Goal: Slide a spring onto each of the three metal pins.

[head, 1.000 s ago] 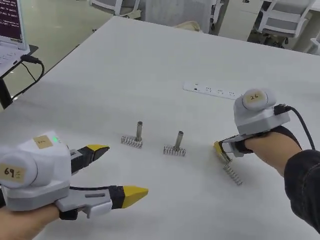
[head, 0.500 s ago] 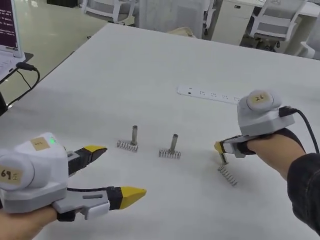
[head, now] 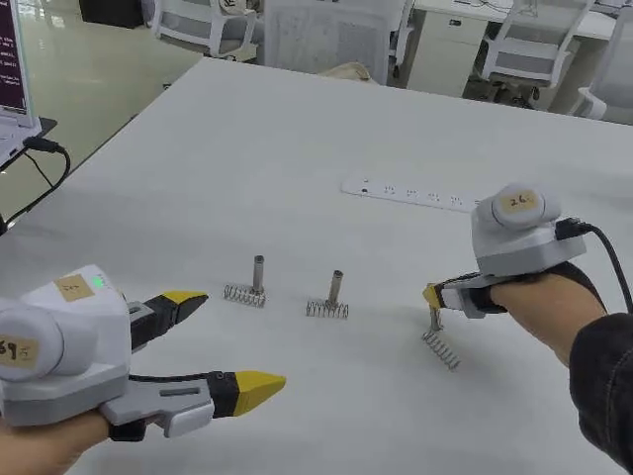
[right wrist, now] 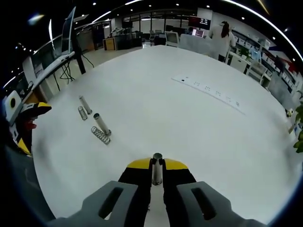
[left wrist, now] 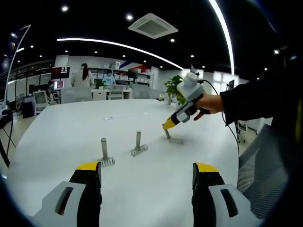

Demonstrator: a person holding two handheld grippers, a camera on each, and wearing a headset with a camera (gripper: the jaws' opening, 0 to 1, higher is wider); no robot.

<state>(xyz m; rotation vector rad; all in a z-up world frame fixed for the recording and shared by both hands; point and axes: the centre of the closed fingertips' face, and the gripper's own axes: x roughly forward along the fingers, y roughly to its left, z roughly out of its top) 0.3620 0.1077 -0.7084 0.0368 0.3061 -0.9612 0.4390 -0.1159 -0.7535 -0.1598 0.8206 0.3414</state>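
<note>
A white table (head: 297,148) in an open office carries a power strip (head: 410,194), and all the work lies on the person's side of it. Off the strip's left end stand the left pin (head: 258,272) and the middle pin (head: 335,287), both upright. The left spring (head: 244,295) and the middle spring (head: 326,310) lie flat at their feet, not threaded on. Below the strip's right end, the right gripper (head: 432,294) has its jaws clamped on the third pin (right wrist: 156,169), and the third spring (head: 441,348) lies on the table just beside it. The left gripper (head: 223,339) hovers farthest from the strip, jaws wide apart and empty. No spring looks fitted yet, so the job is at its start, with the third pin being handled. Next, a spring must be picked up by one end, lined up over a pin's top and slid down, perhaps with the other gripper steadying the pin.
</note>
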